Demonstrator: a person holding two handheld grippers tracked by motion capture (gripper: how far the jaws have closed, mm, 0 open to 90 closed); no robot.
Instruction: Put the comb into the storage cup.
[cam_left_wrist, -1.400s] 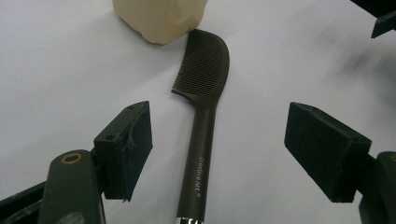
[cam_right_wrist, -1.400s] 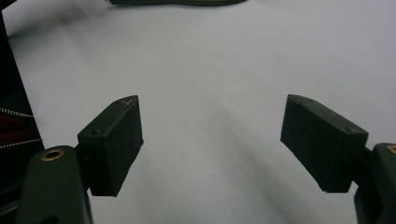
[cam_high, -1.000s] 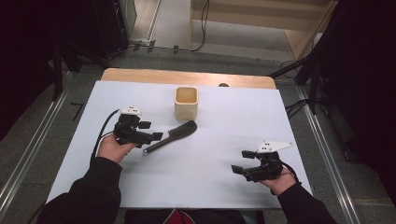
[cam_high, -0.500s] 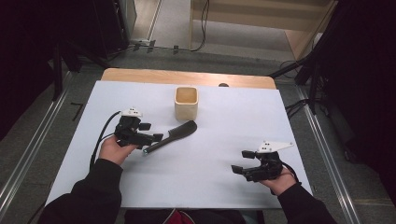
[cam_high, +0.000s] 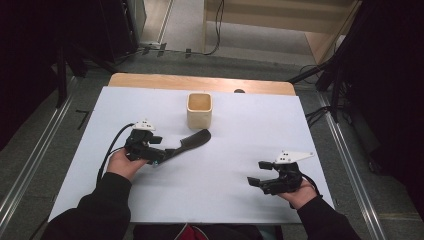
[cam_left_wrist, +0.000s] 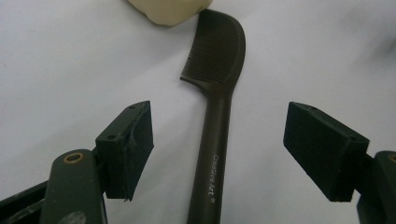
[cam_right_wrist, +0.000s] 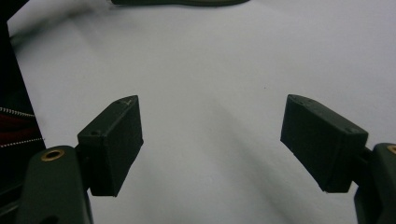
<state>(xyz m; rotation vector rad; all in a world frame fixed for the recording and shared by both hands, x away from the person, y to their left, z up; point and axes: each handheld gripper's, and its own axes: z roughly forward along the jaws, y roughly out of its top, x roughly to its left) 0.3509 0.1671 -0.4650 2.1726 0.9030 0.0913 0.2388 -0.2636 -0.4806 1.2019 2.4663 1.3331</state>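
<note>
Now you are bringing the left tool (cam_left_wrist: 217, 154), spread wide, astride the handle of the dark comb (cam_left_wrist: 215, 93) lying flat on the white worktop (cam_high: 240, 165) near the cream cup (cam_high: 199, 110). Centre it, then squeeze. Your right tool (cam_right_wrist: 210, 144) is waiting released.

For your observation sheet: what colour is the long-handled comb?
Dark brown plastic comb, clearest in left gripper view.
</note>
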